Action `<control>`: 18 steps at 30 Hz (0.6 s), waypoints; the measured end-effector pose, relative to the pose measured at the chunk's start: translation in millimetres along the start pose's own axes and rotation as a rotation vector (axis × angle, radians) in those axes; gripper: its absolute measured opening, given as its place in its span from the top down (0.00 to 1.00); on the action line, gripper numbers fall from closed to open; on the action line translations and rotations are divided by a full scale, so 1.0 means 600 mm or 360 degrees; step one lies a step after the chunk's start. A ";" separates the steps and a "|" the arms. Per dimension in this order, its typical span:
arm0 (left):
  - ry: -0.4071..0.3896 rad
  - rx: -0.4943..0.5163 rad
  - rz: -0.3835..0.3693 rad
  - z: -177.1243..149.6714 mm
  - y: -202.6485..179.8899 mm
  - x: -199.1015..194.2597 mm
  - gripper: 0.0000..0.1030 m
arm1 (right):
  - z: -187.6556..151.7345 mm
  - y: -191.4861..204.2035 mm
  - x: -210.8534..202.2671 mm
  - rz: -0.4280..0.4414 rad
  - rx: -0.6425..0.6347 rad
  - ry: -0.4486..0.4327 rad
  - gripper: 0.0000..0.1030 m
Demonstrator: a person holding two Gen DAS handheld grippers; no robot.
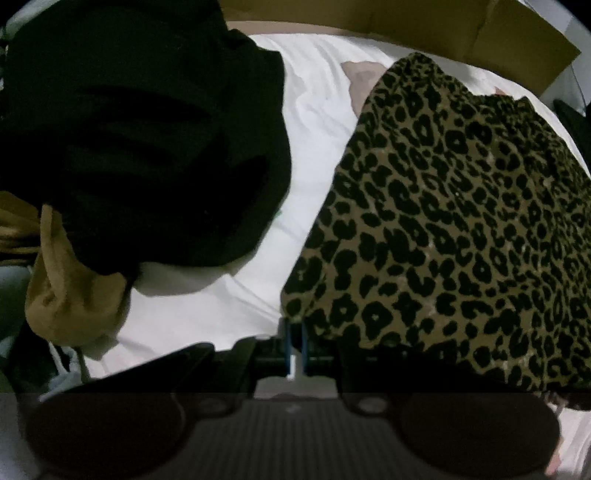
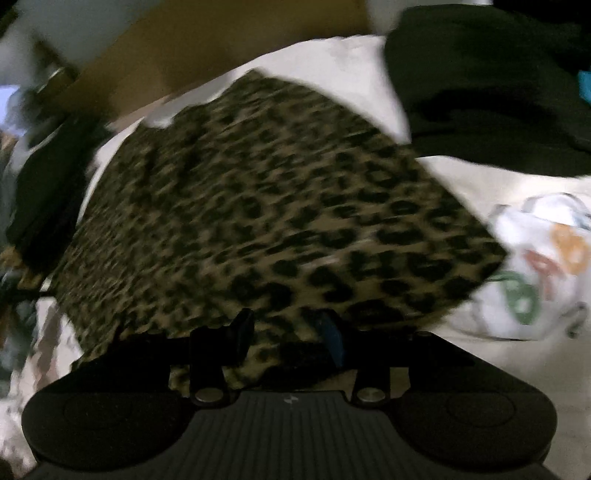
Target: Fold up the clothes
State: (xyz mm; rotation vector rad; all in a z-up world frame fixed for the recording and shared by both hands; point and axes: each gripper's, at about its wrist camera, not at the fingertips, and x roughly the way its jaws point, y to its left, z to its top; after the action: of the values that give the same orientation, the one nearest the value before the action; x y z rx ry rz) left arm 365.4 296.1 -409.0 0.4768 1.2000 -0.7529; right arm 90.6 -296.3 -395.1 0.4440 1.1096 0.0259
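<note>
Mostly white bedsheet [image 1: 325, 122] (cardboard [image 1: 424, 18] behind)

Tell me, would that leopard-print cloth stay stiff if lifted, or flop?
Probably flop: the leopard-print garment lies soft and rumpled on the white sheet. It looks thin, so likely light. Lifted at one edge, the rest would likely sag.

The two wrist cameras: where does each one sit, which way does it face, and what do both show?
Left wrist: sits on the left hand-held gripper, looking forward over the white sheet; leopard-print garment at right, black clothes at left; its blue fingers nearly together.
Right wrist: sits on the right hand-held gripper, blurred, facing the leopard-print garment; its fingers apart over the fabric edge.
Shared: leopard-print garment, white sheet, black clothes, cardboard box.
</note>
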 end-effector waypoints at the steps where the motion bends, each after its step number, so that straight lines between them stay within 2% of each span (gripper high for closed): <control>1: -0.0004 -0.0022 -0.0001 0.000 0.002 0.002 0.94 | 0.001 -0.010 -0.005 -0.0039 0.0022 -0.0028 0.53; 4: 0.0001 -0.0046 -0.0003 0.002 0.003 0.004 0.93 | 0.006 -0.041 -0.022 -0.0124 0.0107 -0.0120 0.53; 8: 0.0018 -0.0047 0.0025 0.005 0.001 0.001 0.80 | 0.012 -0.080 -0.035 -0.0193 0.0239 -0.0206 0.53; 12: -0.0013 -0.0064 0.0024 0.010 0.007 -0.012 0.75 | 0.015 -0.101 -0.033 -0.0209 0.0294 -0.0226 0.53; 18: -0.0036 -0.0172 0.0035 0.017 0.025 -0.010 0.71 | 0.022 -0.123 -0.027 -0.0231 0.0351 -0.0252 0.53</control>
State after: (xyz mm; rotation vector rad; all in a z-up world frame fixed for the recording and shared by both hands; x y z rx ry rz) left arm 382.1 300.4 -401.1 0.3906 1.2059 -0.6692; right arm 79.9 -371.6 -402.5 0.5518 0.9895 -0.2575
